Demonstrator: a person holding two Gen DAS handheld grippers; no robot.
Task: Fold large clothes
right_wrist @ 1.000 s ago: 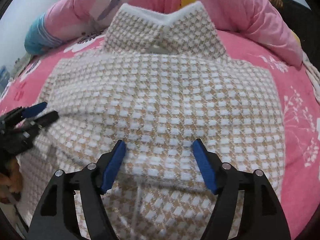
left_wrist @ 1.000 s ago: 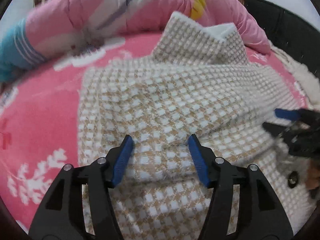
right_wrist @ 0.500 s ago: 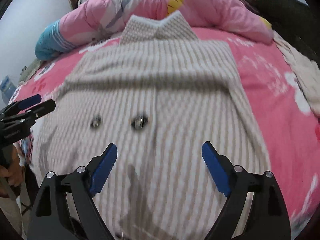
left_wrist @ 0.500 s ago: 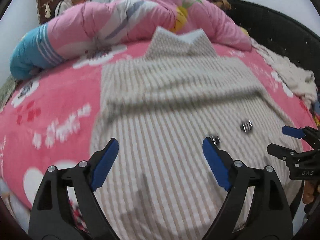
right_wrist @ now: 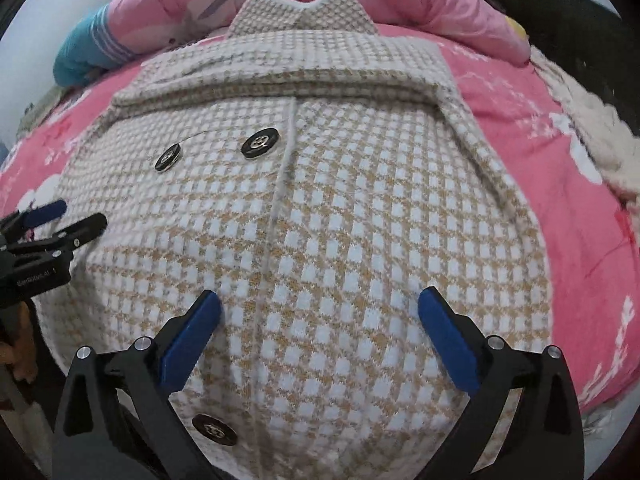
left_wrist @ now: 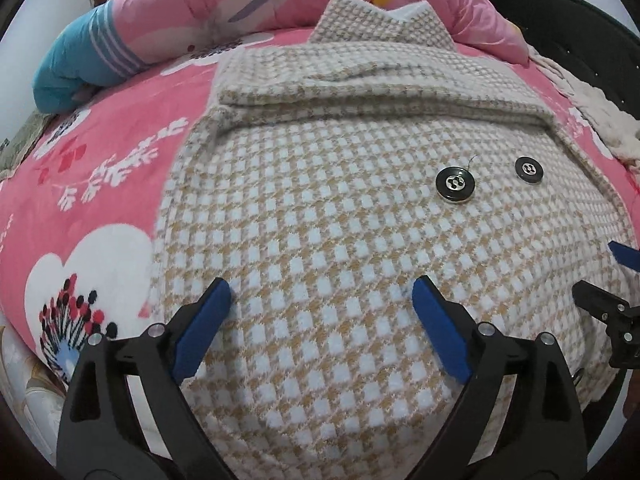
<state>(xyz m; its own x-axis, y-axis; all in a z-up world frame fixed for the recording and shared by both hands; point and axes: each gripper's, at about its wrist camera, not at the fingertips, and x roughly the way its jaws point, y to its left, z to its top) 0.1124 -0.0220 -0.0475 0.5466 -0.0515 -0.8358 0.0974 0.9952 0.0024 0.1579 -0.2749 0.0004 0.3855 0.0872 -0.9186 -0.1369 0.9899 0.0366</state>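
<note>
A tan-and-white houndstooth coat (left_wrist: 340,208) lies flat on the pink bed, collar far away, both sleeves folded across its upper part. Black buttons (left_wrist: 455,186) show on its front. It fills the right wrist view too (right_wrist: 340,220). My left gripper (left_wrist: 322,300) is open and empty, just above the coat's near left part. My right gripper (right_wrist: 320,308) is open and empty above the near right part. Each gripper shows at the edge of the other's view: the right one (left_wrist: 612,280), the left one (right_wrist: 66,218).
The pink floral bedsheet (left_wrist: 92,184) lies under the coat. A rolled pink and blue quilt (left_wrist: 160,28) lies along the far side behind the collar. A cream fluffy garment (right_wrist: 600,136) lies at the right edge, by a dark headboard (left_wrist: 580,32).
Both grippers have let go of the coat, opened wider and drawn back toward the near hem. The coat now lies flat with its buttons showing.
</note>
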